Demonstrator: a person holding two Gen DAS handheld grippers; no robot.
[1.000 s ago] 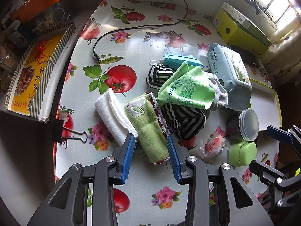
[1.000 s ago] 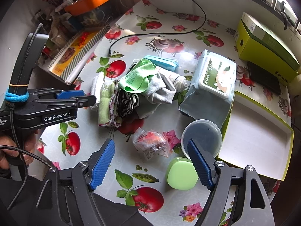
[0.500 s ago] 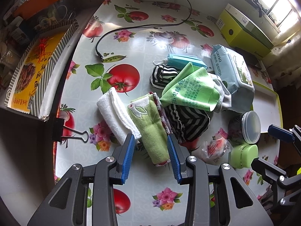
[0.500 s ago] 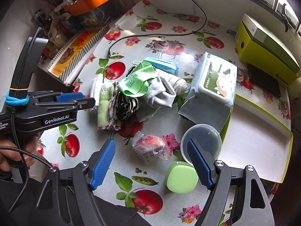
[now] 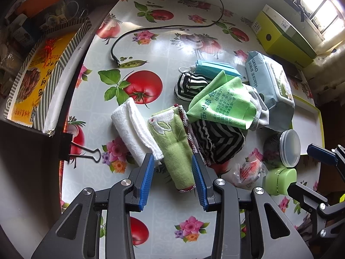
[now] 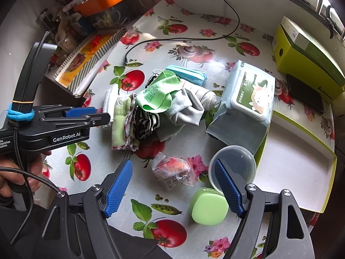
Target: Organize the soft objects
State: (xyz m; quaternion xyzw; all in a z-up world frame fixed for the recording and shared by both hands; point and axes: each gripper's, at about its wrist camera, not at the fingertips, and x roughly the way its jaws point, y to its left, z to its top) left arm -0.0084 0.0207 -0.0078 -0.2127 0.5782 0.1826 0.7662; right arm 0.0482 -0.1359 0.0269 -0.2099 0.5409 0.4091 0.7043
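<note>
A pile of soft things lies mid-table: a folded white towel point(image 5: 134, 129), a folded green towel point(image 5: 174, 144), striped black-and-white cloth point(image 5: 217, 140), a bright green printed cloth point(image 5: 224, 103), a grey cloth point(image 6: 187, 105) and a blue face mask point(image 5: 213, 69). My left gripper point(image 5: 172, 179) is open, its fingers either side of the green towel's near end, above it. It also shows in the right wrist view point(image 6: 94, 116). My right gripper point(image 6: 172, 187) is open and empty above a small plastic packet point(image 6: 172, 170).
A wet-wipes pack point(image 6: 248, 99), a clear round container point(image 6: 235, 166) and a green lidded box point(image 6: 209, 209) lie to the right. A white tray with green rim point(image 6: 301, 142), a green carton point(image 6: 308, 54), a black cable point(image 5: 151, 30) and a binder clip point(image 5: 82, 149) are around.
My left gripper has drawn back a little from the pile, still open over the green towel. My right gripper has shifted slightly left and toward the pile.
</note>
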